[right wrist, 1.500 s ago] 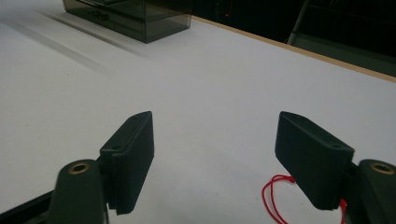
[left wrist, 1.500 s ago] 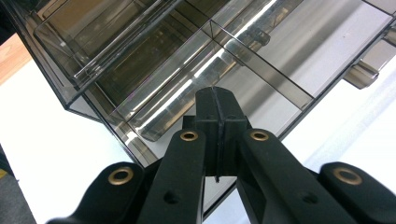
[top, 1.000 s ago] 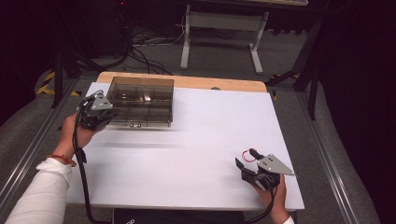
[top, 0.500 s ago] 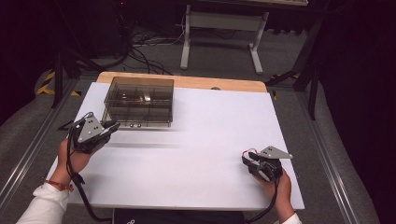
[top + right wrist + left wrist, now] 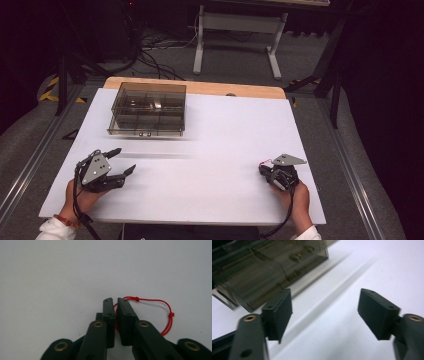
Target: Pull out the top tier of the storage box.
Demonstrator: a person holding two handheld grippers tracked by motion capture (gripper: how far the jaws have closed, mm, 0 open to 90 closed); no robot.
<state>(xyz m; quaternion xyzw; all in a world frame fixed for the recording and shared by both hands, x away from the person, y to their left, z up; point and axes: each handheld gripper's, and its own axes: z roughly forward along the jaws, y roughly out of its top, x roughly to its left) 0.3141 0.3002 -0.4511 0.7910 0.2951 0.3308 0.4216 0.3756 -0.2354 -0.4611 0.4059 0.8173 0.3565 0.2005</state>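
On the white tabletop point(image 5: 220, 150), my right gripper point(image 5: 263, 169) sits at the near right. Its jaws have just been closing and now stand shut on a thin red string loop point(image 5: 166, 315). The string point(image 5: 265, 162) runs in between the pads point(image 5: 123, 312) and curls out to the right. My left gripper point(image 5: 126, 160) is low at the near left. Its jaws have just been opening, and nothing lies between its pads point(image 5: 279, 310) but bare table. A smoky clear compartment box point(image 5: 147, 107) stands at the far left of the table, ahead of the left gripper point(image 5: 324, 310).
The box point(image 5: 262, 272) holds small metal parts in its compartments. A wooden strip point(image 5: 200, 87) runs along the table's far edge. Beyond the table, cables and a grey stand point(image 5: 235, 25) lie on the floor.
The left gripper has come back from beside the box toward the near edge, sunk lower and opened. The right gripper's jaws have shut on the red string.
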